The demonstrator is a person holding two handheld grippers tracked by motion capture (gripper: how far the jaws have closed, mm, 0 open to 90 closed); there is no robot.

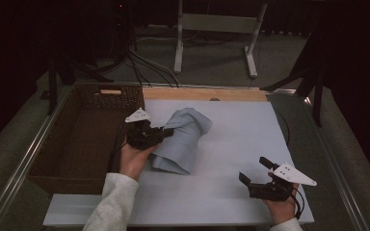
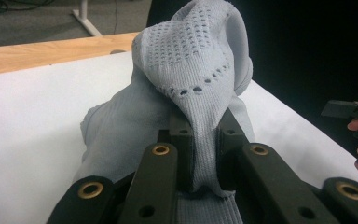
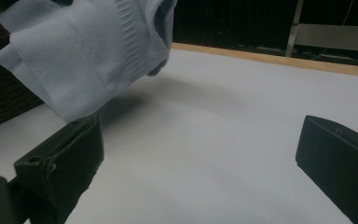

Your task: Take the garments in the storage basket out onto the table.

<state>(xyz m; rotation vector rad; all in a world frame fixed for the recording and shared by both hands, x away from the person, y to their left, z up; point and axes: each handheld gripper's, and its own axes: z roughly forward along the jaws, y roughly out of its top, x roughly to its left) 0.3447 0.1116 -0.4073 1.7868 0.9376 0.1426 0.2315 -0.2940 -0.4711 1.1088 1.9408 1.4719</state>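
A: Sock [image 1: 183, 139], pale grey knit, hangs lifted off the white surface [image 1: 231, 144], just right of the wicker basket [image 1: 82, 139]. Confirm grip?

B: Confirmed. Left gripper [image 1: 166, 131] has its jaws pressed together on a fold of the sock; in the left gripper view the ribbed fabric [image 2: 200, 126] runs down between the two black jaws and bunches above them, perforated toe section on top.

A: Sock's position relative to the basket?

B: Beside the basket's right wall, near its far corner, apart from the wicker. The lower end droops toward the surface; whether it touches, I cannot tell. In the right gripper view the cuff [image 3: 88, 56] hangs clear, with a shadow beneath it.

A: Right gripper [image 1: 255, 172]?

B: Jaws spread wide, nothing between them. It sits well apart from the basket, near the surface's near right corner, pointing toward the sock.

A: Basket contents?

B: Interior too dark to judge.
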